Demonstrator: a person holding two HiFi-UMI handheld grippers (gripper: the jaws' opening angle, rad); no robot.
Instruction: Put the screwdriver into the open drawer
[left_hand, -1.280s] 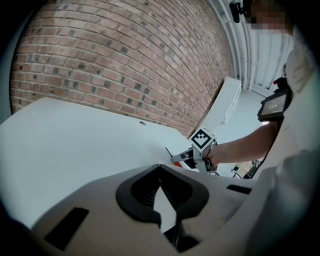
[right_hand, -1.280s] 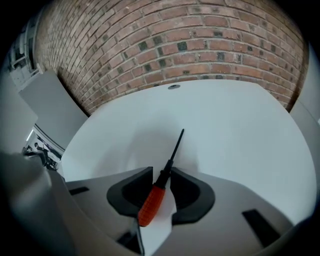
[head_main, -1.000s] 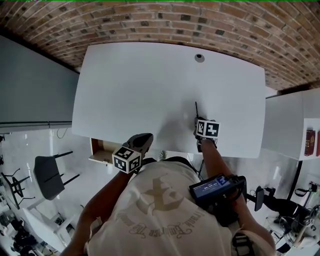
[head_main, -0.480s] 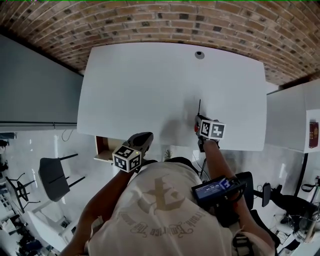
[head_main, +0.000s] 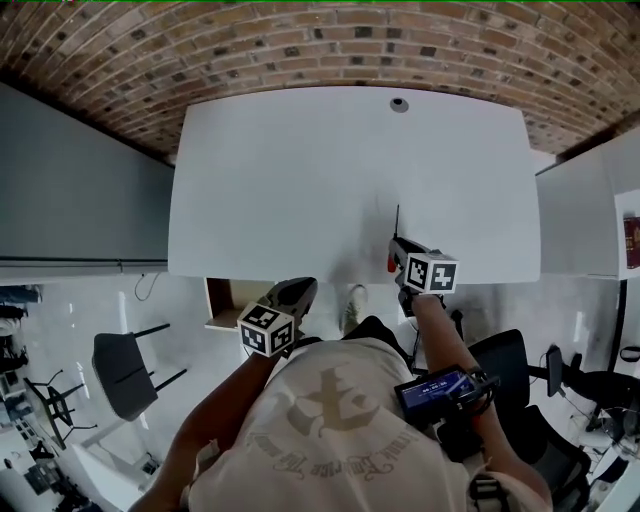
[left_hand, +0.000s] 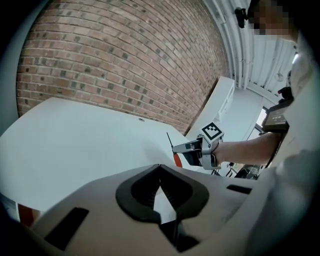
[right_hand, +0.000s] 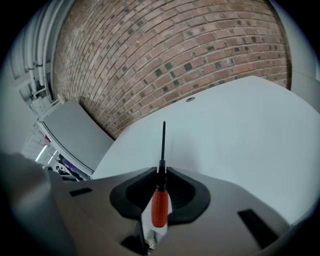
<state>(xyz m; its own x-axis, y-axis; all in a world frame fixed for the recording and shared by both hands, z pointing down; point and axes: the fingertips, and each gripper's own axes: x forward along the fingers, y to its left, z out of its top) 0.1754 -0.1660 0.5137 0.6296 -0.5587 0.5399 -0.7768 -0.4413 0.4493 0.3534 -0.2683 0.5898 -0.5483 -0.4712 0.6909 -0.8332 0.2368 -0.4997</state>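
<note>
I've got the white table (head_main: 300, 180), open drawer (head_main: 222, 303) under its near edge, left side. My right gripper (right_hand: 161, 172), at the table's near edge, is clamped on the screwdriver (right_hand: 159, 207): orange handle between the jaws, shaft pointing out over the table. Left gripper (left_hand: 160, 167) is closed and empty, just off that edge.

A white table (head_main: 300, 170) stands before a brick wall (head_main: 300, 40).

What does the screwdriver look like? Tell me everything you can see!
The screwdriver has a fat orange-red handle, plastic by its look, a dark collar and a thin black metal shaft. The right gripper pinches it where handle meets shaft, so the shaft pokes out ahead, toward the brick wall. It is held over the white table, touching only the jaws.
</note>
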